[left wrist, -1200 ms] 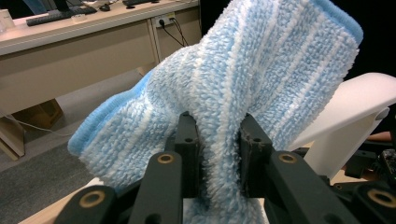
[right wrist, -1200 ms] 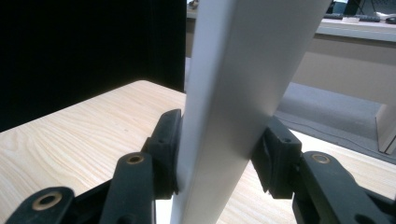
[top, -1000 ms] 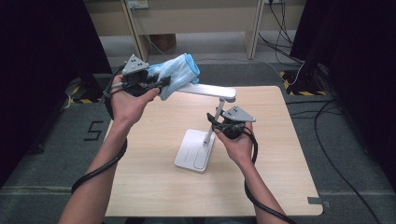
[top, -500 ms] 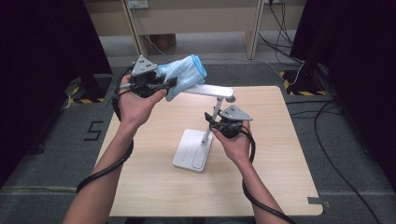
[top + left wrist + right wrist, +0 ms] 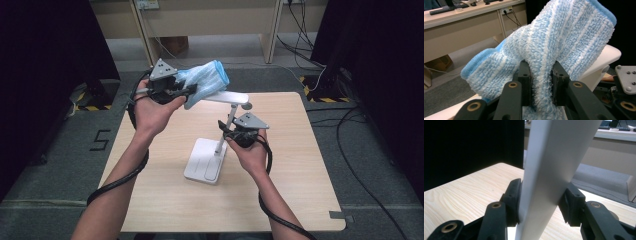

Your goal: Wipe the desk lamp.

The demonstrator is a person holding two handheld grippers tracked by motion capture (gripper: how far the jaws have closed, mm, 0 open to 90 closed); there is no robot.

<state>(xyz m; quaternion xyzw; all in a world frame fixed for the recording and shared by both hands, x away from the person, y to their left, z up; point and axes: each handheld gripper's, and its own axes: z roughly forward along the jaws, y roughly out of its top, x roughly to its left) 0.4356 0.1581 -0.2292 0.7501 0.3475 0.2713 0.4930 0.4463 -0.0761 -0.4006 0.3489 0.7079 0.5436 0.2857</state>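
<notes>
A white desk lamp (image 5: 206, 164) stands on the wooden table (image 5: 295, 185), its flat base near the middle and its long head (image 5: 227, 97) reaching left above. My left gripper (image 5: 187, 91) is shut on a fluffy blue-and-white striped cloth (image 5: 205, 82), held against the left end of the lamp head. In the left gripper view the cloth (image 5: 554, 47) bulges up between the black pads (image 5: 525, 80), with the white lamp head (image 5: 606, 56) behind it. My right gripper (image 5: 229, 131) is shut on the lamp's upright arm (image 5: 226, 131); in the right gripper view the white arm (image 5: 551, 170) fills the gap between the jaws.
Beyond the table runs a beige desk (image 5: 210, 20) with a power strip and cables. Black curtains (image 5: 45, 60) hang on both sides. Grey carpet with yellow-black tape (image 5: 320, 82) surrounds the table. Gripper cables trail off the near table edge.
My left gripper has carried the cloth a little to the right along the lamp head. The right gripper and the lamp arm have stayed put.
</notes>
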